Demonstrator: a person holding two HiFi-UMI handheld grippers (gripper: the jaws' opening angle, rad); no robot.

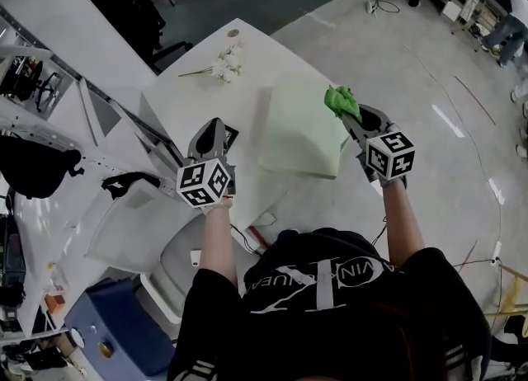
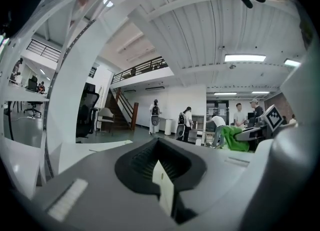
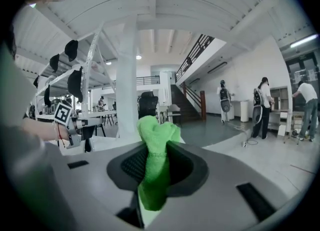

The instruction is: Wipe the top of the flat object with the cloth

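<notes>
A pale green flat pad (image 1: 301, 128) lies on the white table (image 1: 247, 58), in front of me. My right gripper (image 1: 353, 115) is shut on a bright green cloth (image 1: 342, 101), held in the air over the pad's right edge. In the right gripper view the cloth (image 3: 156, 162) is bunched between the jaws and sticks out past their tips. My left gripper (image 1: 211, 134) hovers left of the pad, jaws shut with nothing between them; its view (image 2: 160, 167) looks level across the room and shows the cloth (image 2: 235, 138) off to the right.
A sprig of white flowers (image 1: 224, 64) lies at the table's far side. A metal rack (image 1: 74, 124) with dark bags stands on the left. Below the table are a white chair (image 1: 177, 268) and a blue box (image 1: 115, 322). People (image 2: 185, 123) stand far off.
</notes>
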